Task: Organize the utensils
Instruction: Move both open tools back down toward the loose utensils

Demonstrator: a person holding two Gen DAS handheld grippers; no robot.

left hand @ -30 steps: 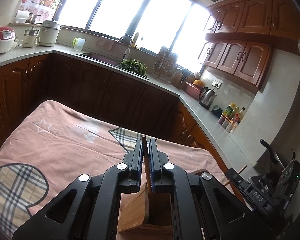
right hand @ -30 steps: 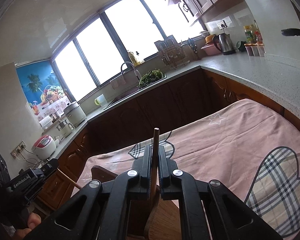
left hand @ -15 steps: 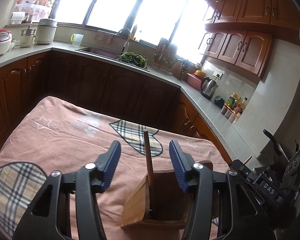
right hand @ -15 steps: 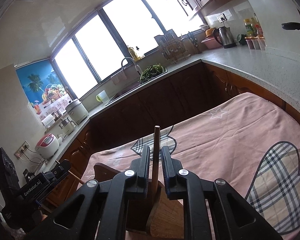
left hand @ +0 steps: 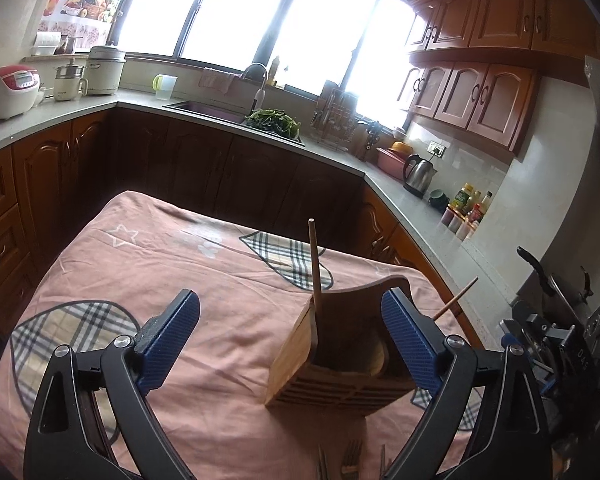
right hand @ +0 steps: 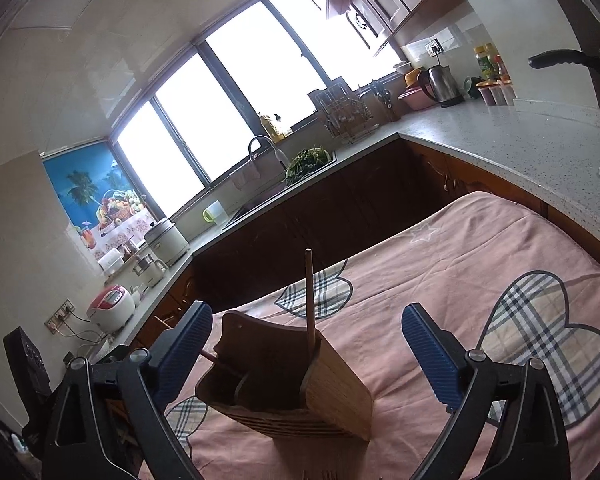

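Left wrist view: both chopsticks (left hand: 314, 265) now stand released in the holder (left hand: 340, 344); left gripper (left hand: 290, 334) and right gripper (right hand: 306, 352) spread wide; forks (left hand: 350, 462) remain.

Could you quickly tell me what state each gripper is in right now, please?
Left gripper: open, holding nothing; the chopstick stands free in the holder.
Right gripper: open, holding nothing.

A matt, slatted wooden utensil holder (left hand: 342, 354) and wooden chopstick (left hand: 314, 266) stand on a soft pink cloth (left hand: 172, 248); gripper pads (left hand: 406, 340) look textured blue rubber.
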